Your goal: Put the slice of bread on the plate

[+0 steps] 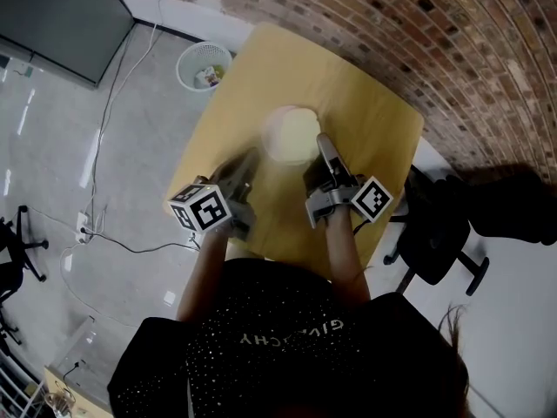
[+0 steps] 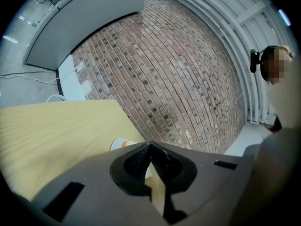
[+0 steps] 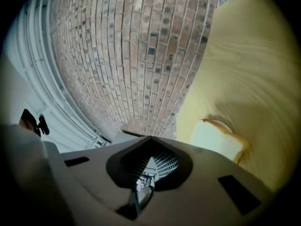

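The slice of bread [image 3: 216,140] lies on the plate [image 1: 268,138], at the middle of the table [image 1: 365,111] ahead of me. My left gripper [image 1: 246,162] is near the plate's left side, my right gripper [image 1: 324,144] just beside its right edge. A waste basket [image 1: 204,65] stands on the floor beyond the table's far left corner, a brick wall [image 1: 418,24] runs behind the table, and a chair [image 1: 435,233] stands to its right.

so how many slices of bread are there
1. The slice of bread lies on the plate near the middle of the table, close by the right gripper. Part of the tabletop is out of sight, so another could be hidden.
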Demonstrator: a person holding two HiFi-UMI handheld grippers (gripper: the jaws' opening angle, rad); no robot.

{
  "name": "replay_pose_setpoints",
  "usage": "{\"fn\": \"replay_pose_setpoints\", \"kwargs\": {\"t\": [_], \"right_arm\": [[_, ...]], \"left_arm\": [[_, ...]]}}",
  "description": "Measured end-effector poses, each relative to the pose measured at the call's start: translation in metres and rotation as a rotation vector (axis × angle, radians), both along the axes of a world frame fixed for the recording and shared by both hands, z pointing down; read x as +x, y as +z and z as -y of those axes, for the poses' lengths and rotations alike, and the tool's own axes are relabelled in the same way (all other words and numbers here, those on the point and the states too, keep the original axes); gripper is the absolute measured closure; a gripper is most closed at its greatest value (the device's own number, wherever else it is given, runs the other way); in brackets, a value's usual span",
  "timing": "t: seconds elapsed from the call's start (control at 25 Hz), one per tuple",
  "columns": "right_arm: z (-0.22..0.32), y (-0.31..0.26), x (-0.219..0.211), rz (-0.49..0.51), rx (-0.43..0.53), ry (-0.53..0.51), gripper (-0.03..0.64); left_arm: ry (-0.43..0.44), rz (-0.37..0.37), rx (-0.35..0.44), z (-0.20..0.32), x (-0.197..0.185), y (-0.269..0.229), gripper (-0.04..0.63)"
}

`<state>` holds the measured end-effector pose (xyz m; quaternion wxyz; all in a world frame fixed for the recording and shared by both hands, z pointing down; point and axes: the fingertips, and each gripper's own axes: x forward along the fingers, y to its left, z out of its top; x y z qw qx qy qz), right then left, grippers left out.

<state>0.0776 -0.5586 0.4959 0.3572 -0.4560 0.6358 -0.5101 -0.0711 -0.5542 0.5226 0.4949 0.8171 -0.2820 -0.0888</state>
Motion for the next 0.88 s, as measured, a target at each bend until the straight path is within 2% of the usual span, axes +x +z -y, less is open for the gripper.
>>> {"fn": "replay_pose_setpoints", "kwargs": {"t": [0.12,0.28,0.88], "right_arm": [[0.0,0.0,-0.001,0.049,-0.005,-0.007,0.604],[-0.002,-0.001,-0.005,-0.014,-0.032,-0.027,0.604],[-0.004,-0.004,-0.013,-0.013,-0.03,-0.052,0.604]], "left_arm": [[0.001,-0.001,0.004,0.0,0.001,-0.002,0.584],[0.002,-0.001,0.01,-0.003,0.0,-0.006,0.584],[-0.01,0.001,0.014,-0.011,-0.008,-0.01,0.584]]}}
